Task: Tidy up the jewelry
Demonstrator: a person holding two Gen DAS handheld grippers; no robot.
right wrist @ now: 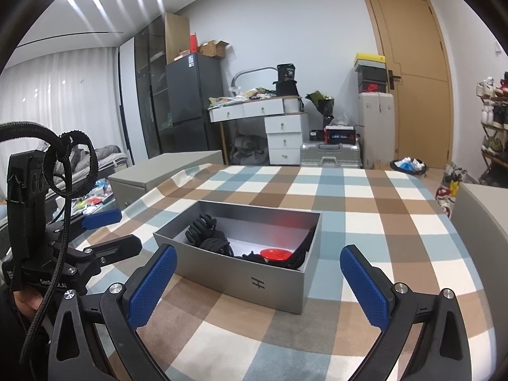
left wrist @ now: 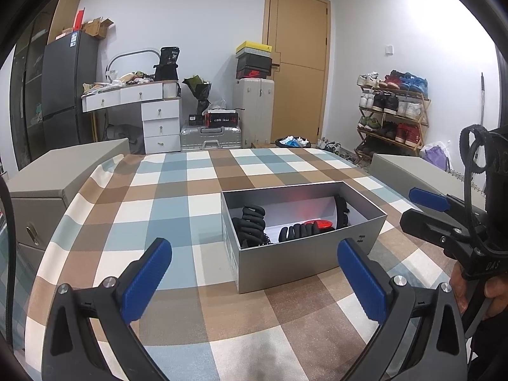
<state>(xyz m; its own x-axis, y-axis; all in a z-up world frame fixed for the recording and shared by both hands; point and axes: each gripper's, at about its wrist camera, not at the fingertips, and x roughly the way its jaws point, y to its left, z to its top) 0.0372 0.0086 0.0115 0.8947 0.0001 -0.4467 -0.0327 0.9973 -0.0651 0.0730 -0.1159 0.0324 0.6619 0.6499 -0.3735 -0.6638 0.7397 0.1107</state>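
One grey box (left wrist: 295, 260), one red disc (left wrist: 321, 224) inside; both grippers' fingers wide apart, empty

Our right tongs (right wrist: 257, 281) gape over the checkered tabletop (right wrist: 365, 216)

Grey box (right wrist: 241, 281) between them holds black items and a red disc (right wrist: 275, 254).

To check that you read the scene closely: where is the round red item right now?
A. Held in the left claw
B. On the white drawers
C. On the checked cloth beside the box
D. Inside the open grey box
D: the red item lies inside the open grey box among black pieces; both claws are open and empty.
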